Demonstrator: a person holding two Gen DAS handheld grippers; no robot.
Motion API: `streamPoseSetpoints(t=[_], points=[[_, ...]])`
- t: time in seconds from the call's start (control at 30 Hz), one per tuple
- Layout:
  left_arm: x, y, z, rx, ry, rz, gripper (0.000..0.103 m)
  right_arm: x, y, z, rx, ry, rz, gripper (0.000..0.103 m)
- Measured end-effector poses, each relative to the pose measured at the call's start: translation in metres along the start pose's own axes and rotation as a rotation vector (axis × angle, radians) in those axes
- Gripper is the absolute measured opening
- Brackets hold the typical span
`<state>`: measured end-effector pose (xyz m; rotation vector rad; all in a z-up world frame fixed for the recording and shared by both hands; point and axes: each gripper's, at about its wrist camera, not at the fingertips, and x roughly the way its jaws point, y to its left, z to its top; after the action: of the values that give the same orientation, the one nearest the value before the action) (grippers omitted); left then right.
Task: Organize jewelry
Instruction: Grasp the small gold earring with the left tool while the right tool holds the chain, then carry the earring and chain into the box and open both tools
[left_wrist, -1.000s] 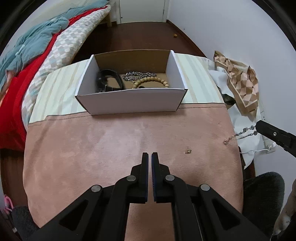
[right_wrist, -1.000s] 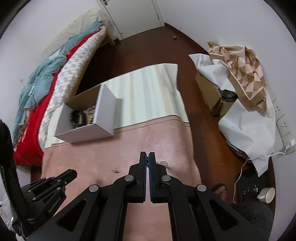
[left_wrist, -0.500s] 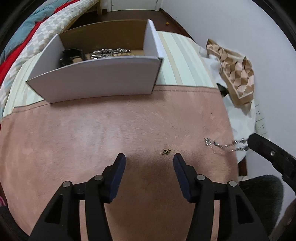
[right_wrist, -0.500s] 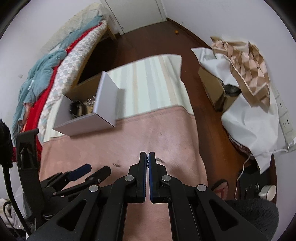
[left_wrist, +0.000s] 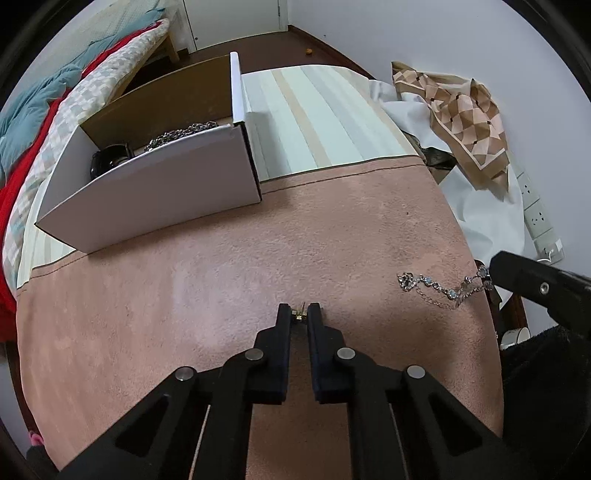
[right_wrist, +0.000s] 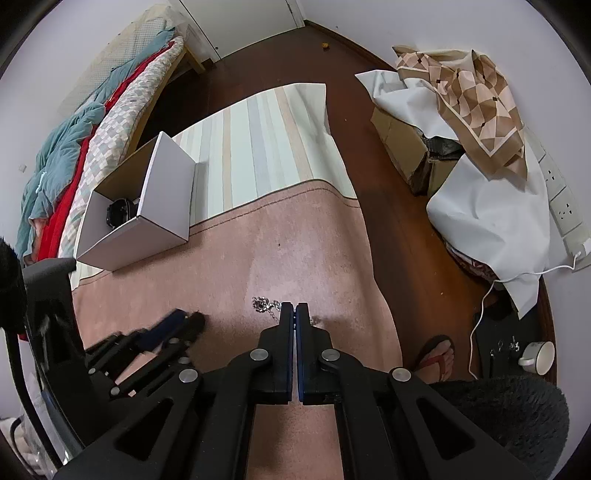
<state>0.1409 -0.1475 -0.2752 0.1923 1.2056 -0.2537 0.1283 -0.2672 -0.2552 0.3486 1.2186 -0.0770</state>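
Where jaws gaped before, left gripper (left_wrist: 299, 313) now around earring (left_wrist: 298, 315).

small gold piece (left_wrist: 299, 315) too tiny to identify, left claw (right_wrist: 184, 320) motion-blurred

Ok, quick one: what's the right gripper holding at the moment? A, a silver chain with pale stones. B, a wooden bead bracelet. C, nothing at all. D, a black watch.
A: the right gripper is shut on the silver chain, which trails from its tip across the pink cloth in the left wrist view.
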Motion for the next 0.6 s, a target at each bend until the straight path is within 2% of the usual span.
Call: streamPoseSetpoints(t=[0.27, 0.6], points=[[-0.02, 0.017, -0.002, -0.04, -0.025, -0.029, 0.006, -0.008, 0.014, 0.003, -0.015, -0.015, 0.017, 0.001], [-0.094, 0.071, 0.019, -0.143, -0.113, -0.101, 0.006, -0.061, 0.046, 0.024, -0.057, -0.106, 0.109, 0.001]])
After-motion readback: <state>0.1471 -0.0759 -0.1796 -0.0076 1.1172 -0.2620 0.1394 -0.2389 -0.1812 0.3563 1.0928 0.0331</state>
